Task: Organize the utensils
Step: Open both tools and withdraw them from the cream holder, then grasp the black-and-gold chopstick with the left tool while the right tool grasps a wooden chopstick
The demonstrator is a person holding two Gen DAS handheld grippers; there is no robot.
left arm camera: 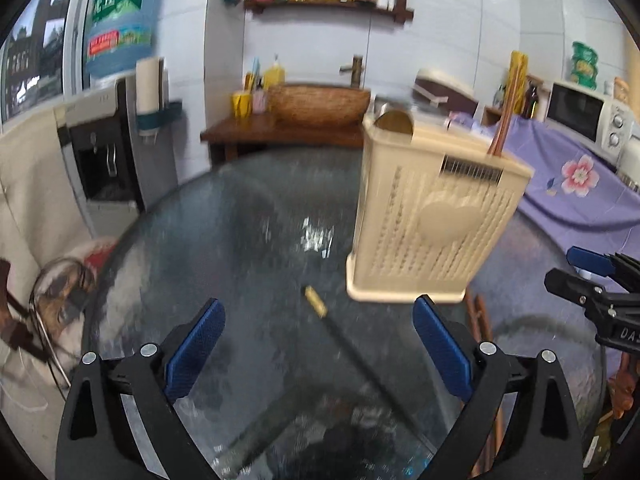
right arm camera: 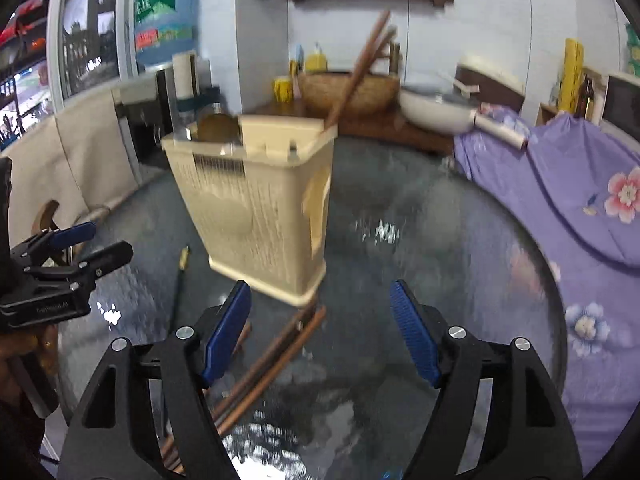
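A beige slotted utensil holder [left arm camera: 432, 216] [right arm camera: 260, 208] stands on the round glass table [left arm camera: 240, 220]. Brown chopsticks [left arm camera: 506, 120] [right arm camera: 360, 68] stick up from it, and a round wooden utensil head [left arm camera: 394, 124] shows at its other end. A black chopstick with a gold tip [left arm camera: 352, 344] [right arm camera: 178, 292] lies on the glass between the open fingers of my left gripper [left arm camera: 319, 301], untouched. Several brown chopsticks [right arm camera: 272, 360] [left arm camera: 480, 320] lie in front of the holder, below my right gripper [right arm camera: 320, 285], which is open and holds nothing.
A purple floral cloth [right arm camera: 580, 200] covers furniture at the table's right. A water dispenser [left arm camera: 104, 152] stands on the left. Behind are a wooden stand with a woven basin [left arm camera: 320, 104], a white pan [right arm camera: 436, 108] and a microwave [left arm camera: 588, 116].
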